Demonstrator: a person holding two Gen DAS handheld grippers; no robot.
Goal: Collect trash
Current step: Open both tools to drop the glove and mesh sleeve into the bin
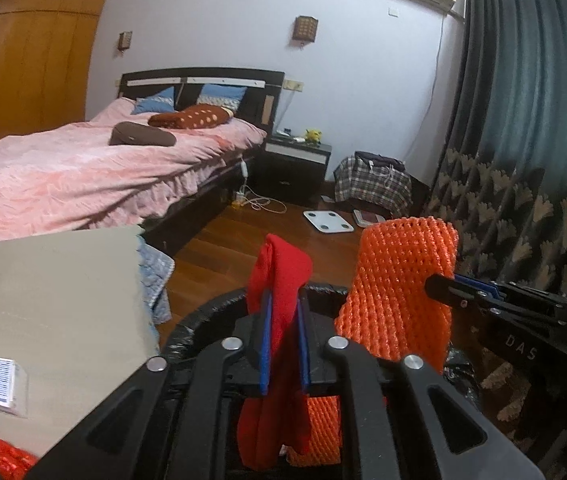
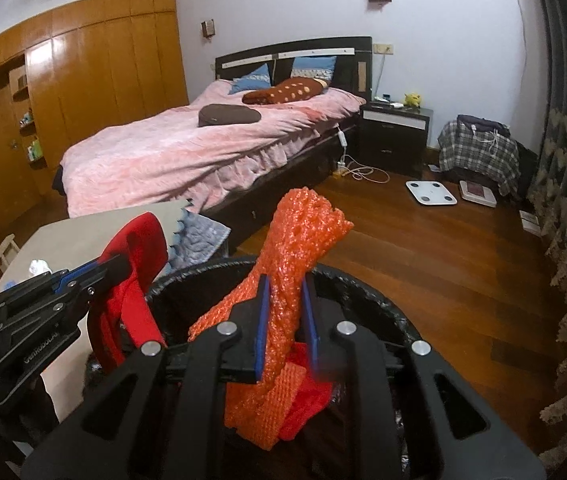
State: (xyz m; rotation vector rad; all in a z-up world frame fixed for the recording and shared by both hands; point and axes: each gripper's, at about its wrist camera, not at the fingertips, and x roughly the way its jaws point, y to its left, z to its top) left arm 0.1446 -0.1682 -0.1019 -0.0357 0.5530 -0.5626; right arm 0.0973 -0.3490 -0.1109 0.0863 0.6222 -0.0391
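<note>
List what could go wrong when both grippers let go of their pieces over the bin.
1. The orange foam net in the right gripper sticks up well above the black-lined bin rim; on release it might tip over the edge onto the wooden floor.
2. The red cloth in the left gripper hangs close to the rim by the table, so it could drape over the liner.
3. The two pieces touch, so one may snag and drag the other.
</note>
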